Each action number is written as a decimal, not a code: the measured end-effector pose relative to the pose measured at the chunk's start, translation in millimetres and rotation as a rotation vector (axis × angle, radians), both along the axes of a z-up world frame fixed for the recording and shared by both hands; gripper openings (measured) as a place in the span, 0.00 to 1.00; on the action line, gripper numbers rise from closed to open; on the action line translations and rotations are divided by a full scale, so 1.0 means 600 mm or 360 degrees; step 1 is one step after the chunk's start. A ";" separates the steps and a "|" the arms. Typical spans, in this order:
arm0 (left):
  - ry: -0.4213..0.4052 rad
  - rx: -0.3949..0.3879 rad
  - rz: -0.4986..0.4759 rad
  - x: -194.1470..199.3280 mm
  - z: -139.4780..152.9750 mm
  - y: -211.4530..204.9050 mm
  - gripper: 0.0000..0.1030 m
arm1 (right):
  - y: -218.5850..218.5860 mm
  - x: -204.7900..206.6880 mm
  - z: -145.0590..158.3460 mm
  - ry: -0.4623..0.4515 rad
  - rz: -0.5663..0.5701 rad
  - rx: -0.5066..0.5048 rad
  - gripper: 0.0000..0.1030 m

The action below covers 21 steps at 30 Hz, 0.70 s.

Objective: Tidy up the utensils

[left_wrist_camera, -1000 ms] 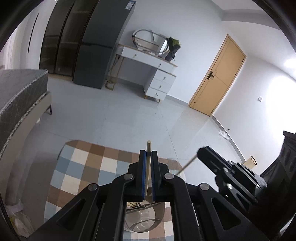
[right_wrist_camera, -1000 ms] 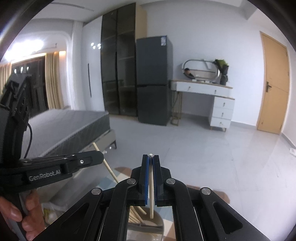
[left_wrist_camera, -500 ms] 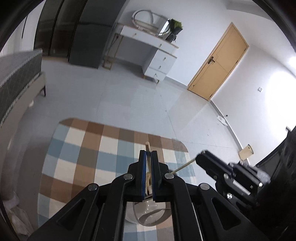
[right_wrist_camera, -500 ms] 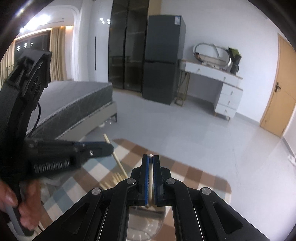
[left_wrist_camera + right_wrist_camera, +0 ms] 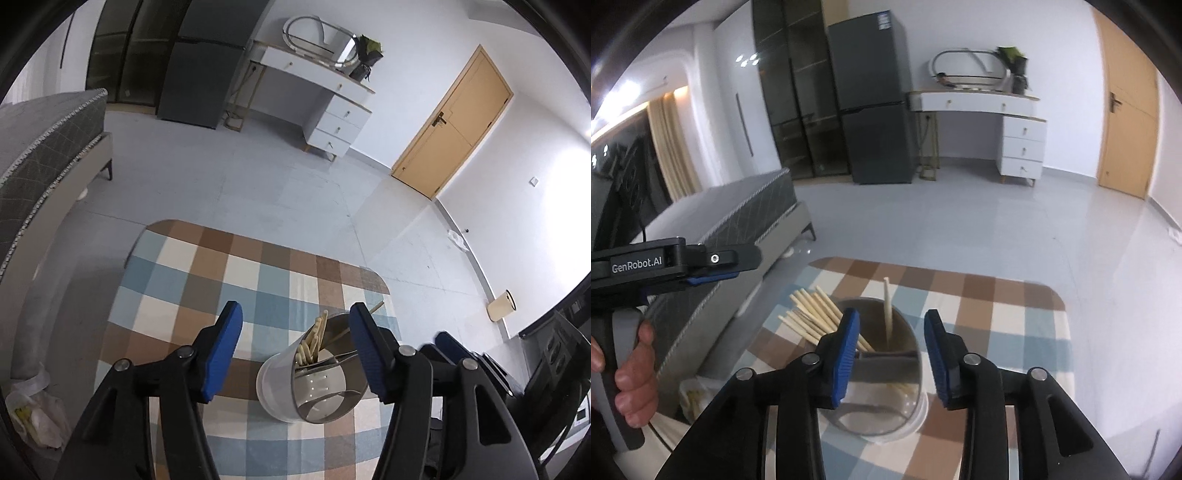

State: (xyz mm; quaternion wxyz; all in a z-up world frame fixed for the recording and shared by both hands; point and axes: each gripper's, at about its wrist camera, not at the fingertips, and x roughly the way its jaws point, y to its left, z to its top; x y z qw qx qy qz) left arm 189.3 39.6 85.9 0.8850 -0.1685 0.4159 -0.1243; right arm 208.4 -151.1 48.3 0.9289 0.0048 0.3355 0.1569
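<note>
A round utensil holder [image 5: 280,391] with a shiny metal insert stands on the checked tablecloth [image 5: 207,280]. A bundle of pale chopsticks [image 5: 314,339] leans in it. My left gripper [image 5: 295,350] hovers just above the holder, its jaws opening with nothing pressed between the blue pads. In the right wrist view the holder [image 5: 908,332] sits under my right gripper [image 5: 892,354], whose jaws are also opening. A single chopstick [image 5: 887,310] stands loose in the holder beyond the pads, and the bundle [image 5: 812,314] fans out to the left. The left gripper [image 5: 701,262] and the hand [image 5: 631,369] holding it show at left.
The table's rounded far edge [image 5: 997,280] drops to a grey tiled floor. A grey bed [image 5: 44,147] lies to the left, with a dark fridge [image 5: 871,110], white dresser [image 5: 1019,144] and wooden door [image 5: 450,125] by the far wall. A plastic bag [image 5: 33,417] sits low left.
Both grippers went from shut on a chopstick to jaws apart. The chopsticks dropped into the holder. Both grippers sank toward the table, the right one more.
</note>
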 end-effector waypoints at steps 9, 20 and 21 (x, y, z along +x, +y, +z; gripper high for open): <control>-0.0162 0.0116 0.0071 -0.070 0.056 -0.001 0.77 | -0.029 -0.097 0.066 -0.0177 -0.0136 0.0156 0.72; -0.0519 0.0330 0.0143 -0.185 0.141 -0.014 0.97 | -0.027 -0.222 0.147 -0.0475 -0.0195 0.0260 0.96; -0.0551 0.0346 0.0146 -0.196 0.143 -0.015 0.97 | -0.026 -0.236 0.151 -0.0516 -0.0199 0.0261 0.98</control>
